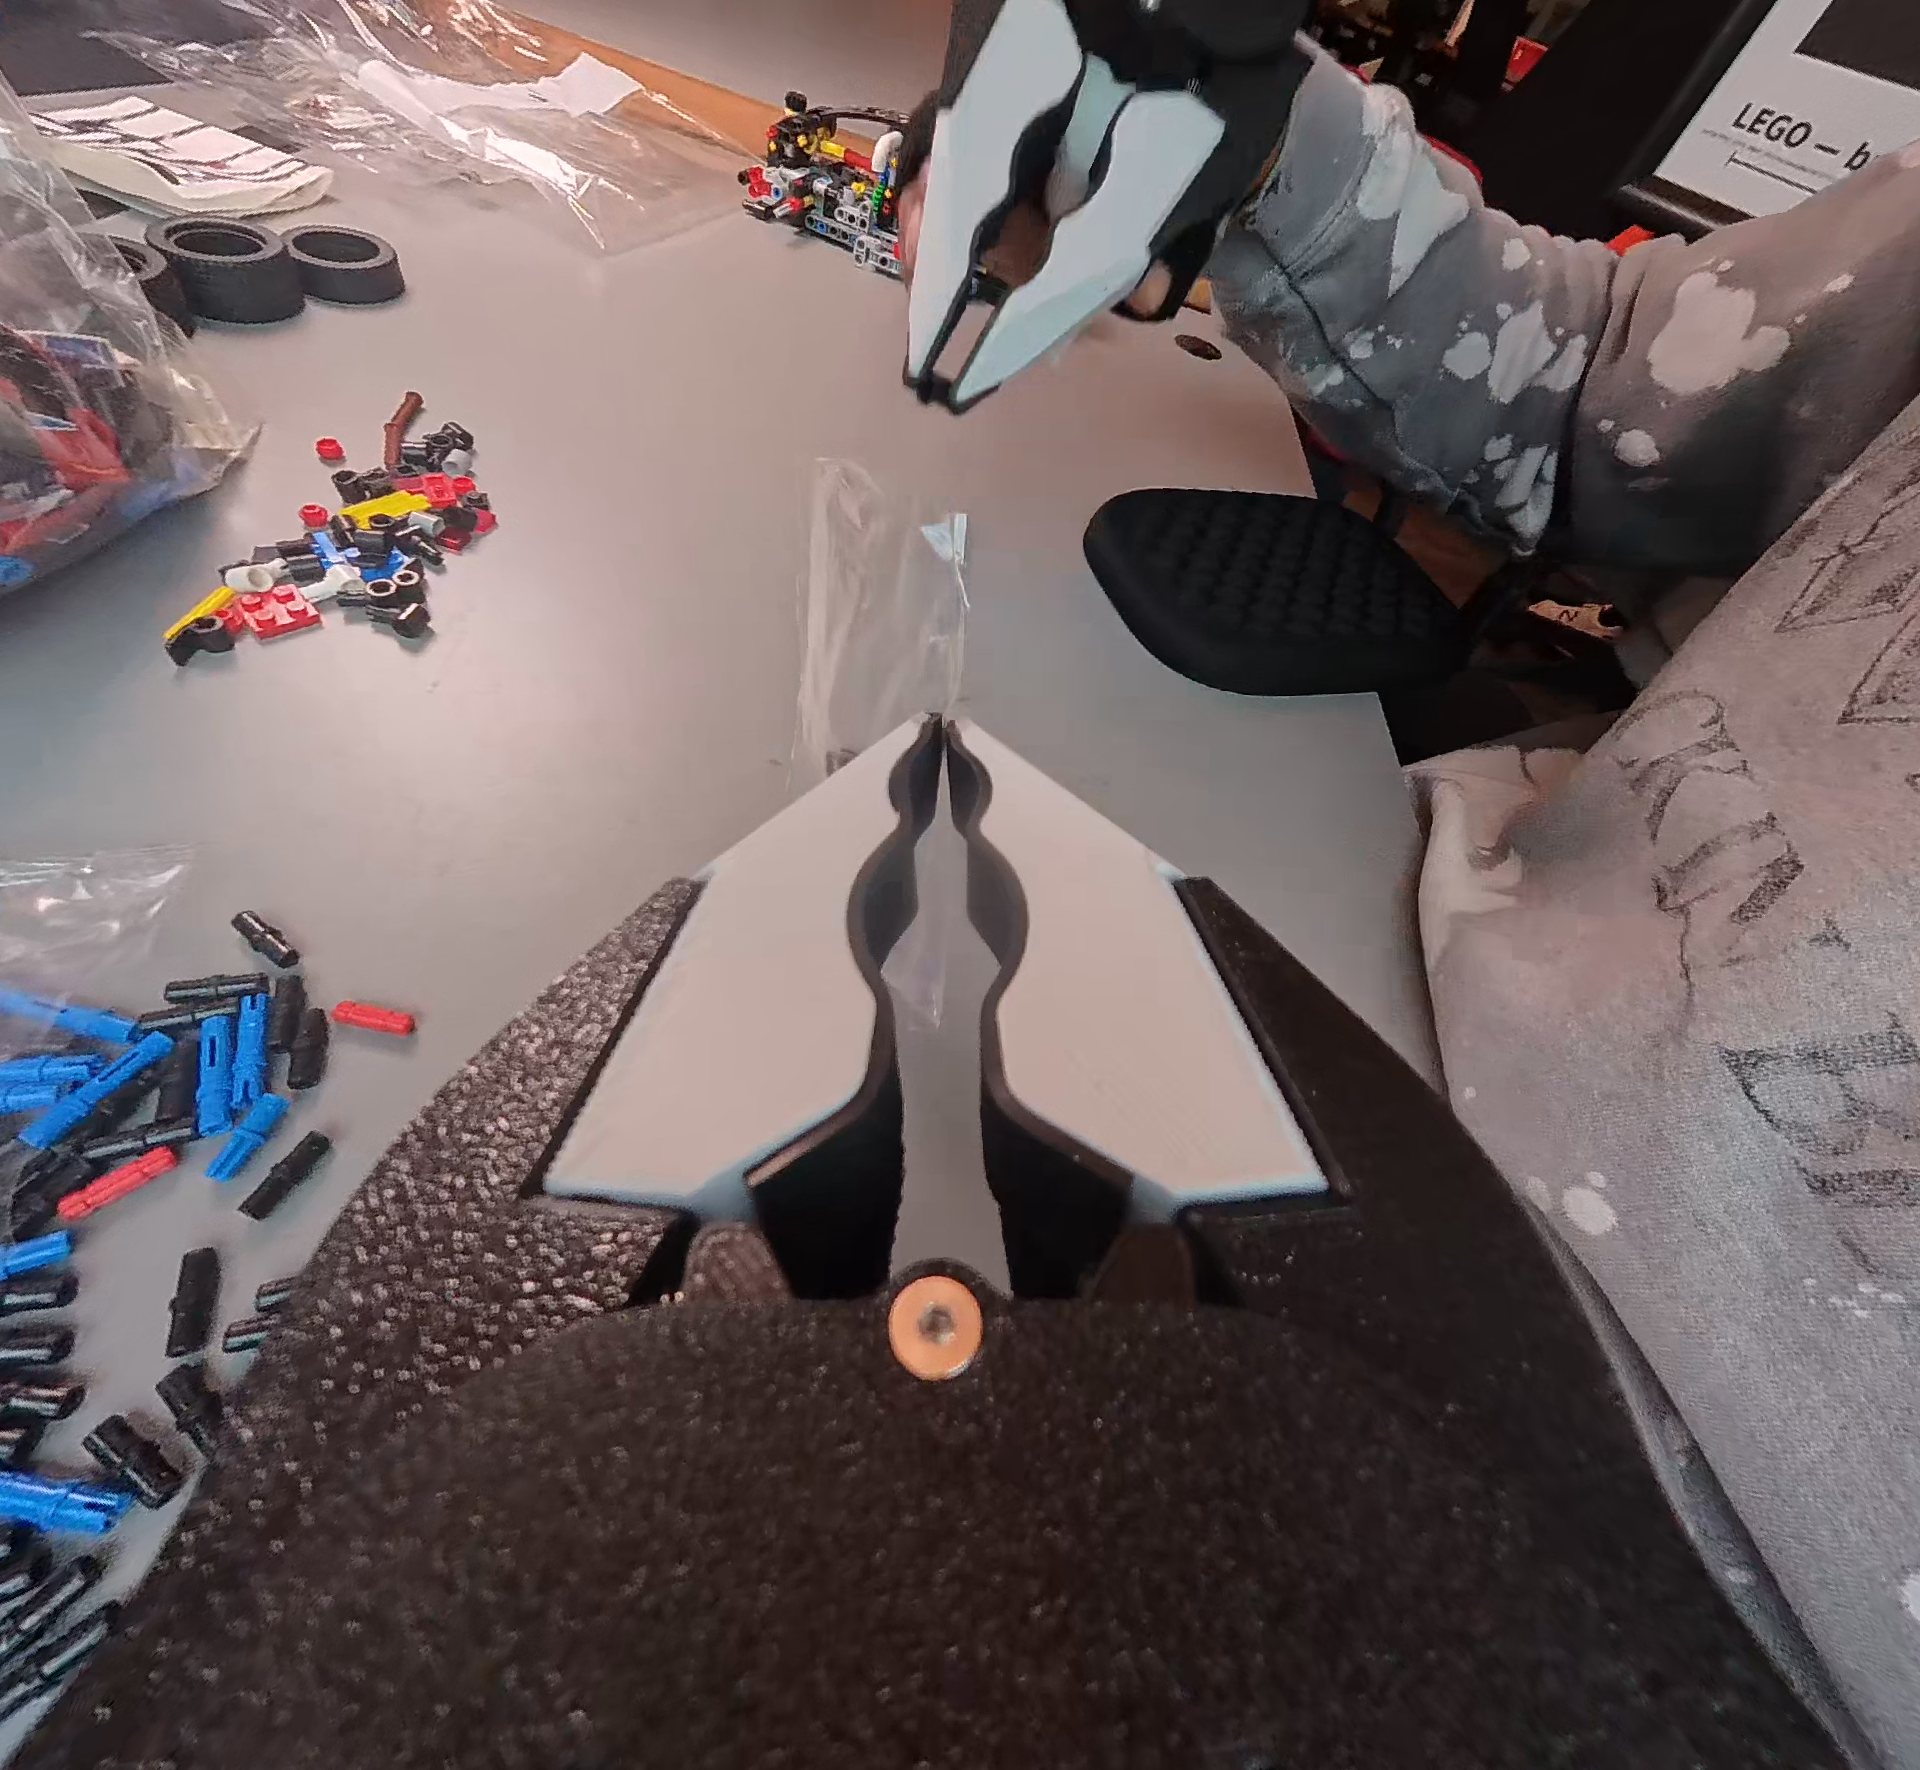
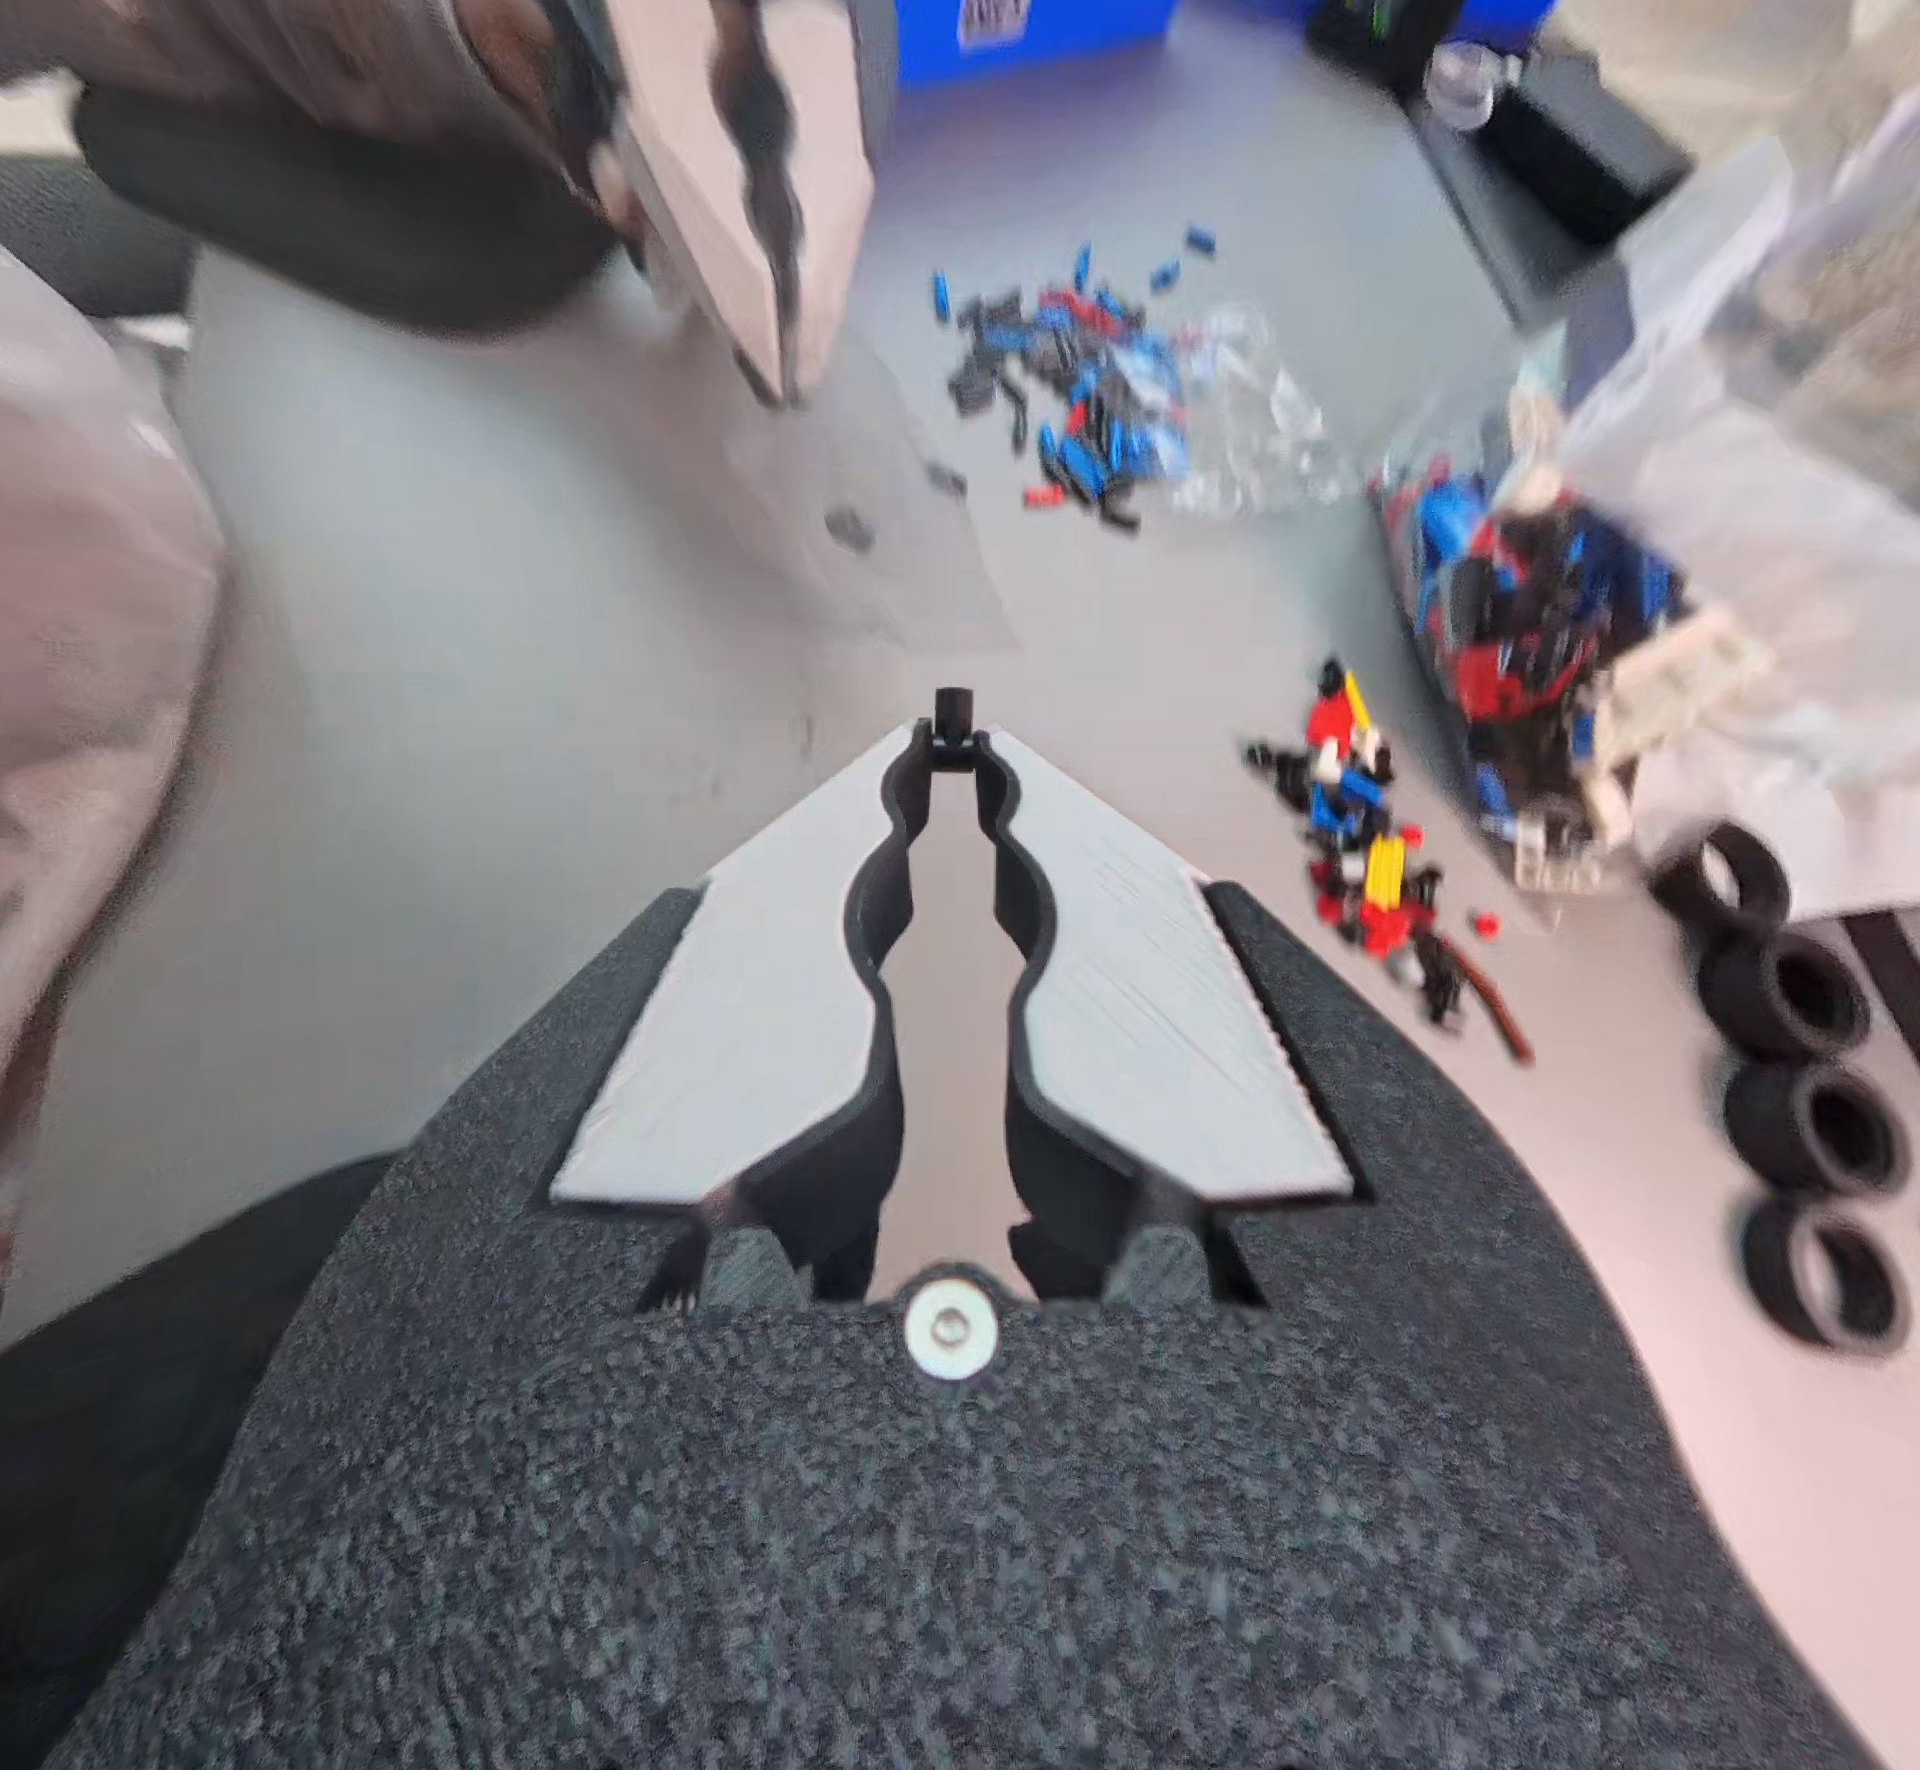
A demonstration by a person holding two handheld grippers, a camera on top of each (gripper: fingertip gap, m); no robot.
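Observation:
My left gripper (image 1: 942, 721) is shut on a small clear plastic bag (image 1: 883, 598), which stretches forward from its tips above the grey table (image 1: 623, 432). My right gripper (image 2: 954, 749) is shut on a small black connector piece (image 2: 954, 718) that sticks out past its tips. In the left wrist view the right gripper (image 1: 935, 392) hangs tips-down just beyond the bag, apart from it. The right wrist view is blurred; there the left gripper (image 2: 784, 390) shows at the upper left with the faint bag (image 2: 883, 536) below it.
A pile of blue, black and red pins (image 1: 125, 1097) lies near left. A mixed pile of small bricks (image 1: 353, 536), black tyres (image 1: 270, 266), a part-built model (image 1: 831, 182), clear bags of parts (image 1: 73, 432) and a black chair seat (image 1: 1268, 588) are around. A person's sleeve (image 1: 1507, 349) is at the right. Some 11 centimeters of space lies between my two pairs of fingers.

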